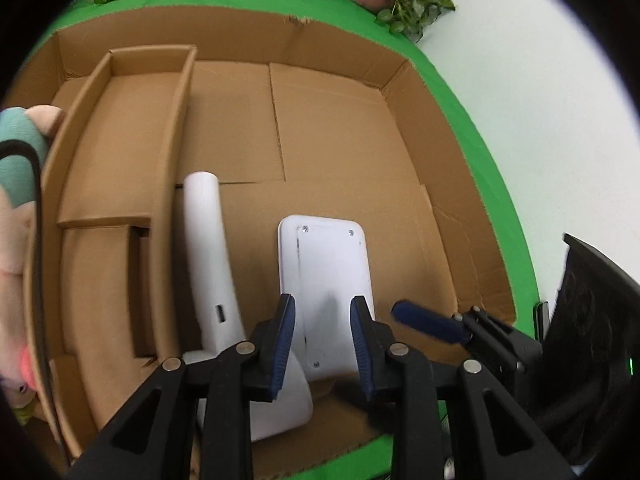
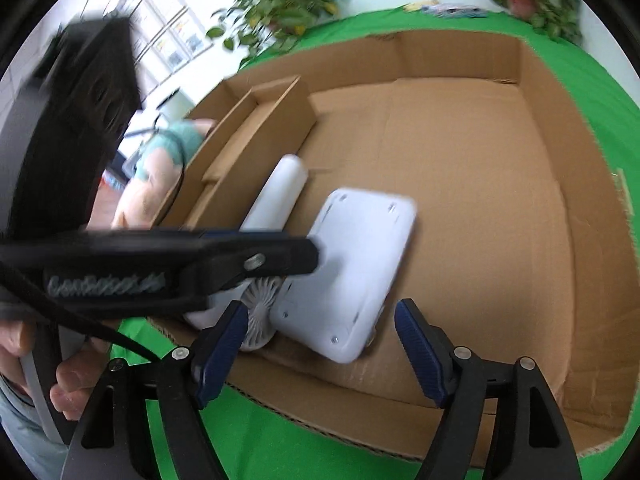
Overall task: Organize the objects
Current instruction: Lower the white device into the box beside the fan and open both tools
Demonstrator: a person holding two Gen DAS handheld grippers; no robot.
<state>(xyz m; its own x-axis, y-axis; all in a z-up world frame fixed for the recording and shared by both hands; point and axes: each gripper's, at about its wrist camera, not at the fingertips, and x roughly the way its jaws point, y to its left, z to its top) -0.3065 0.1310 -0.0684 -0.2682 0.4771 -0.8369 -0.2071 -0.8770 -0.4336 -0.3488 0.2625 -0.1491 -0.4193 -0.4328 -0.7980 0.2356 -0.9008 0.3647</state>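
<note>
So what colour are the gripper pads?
Dark blue, ribbed pads; clearest in the right wrist view.

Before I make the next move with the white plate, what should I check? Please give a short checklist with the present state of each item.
1. Right gripper open: ok. Its fingers stand wide apart and press on nothing.
2. Left gripper holds the plate: cannot tell. Its fingers stand narrow over the plate's near end, but no contact is visible.
3. Plate lies flat: not ok. Its near end seems to rest partly on the fan.
4. Free floor in the box: ok. The far right part is bare.
5. Tray free: ok. Nothing shows inside it.
</note>
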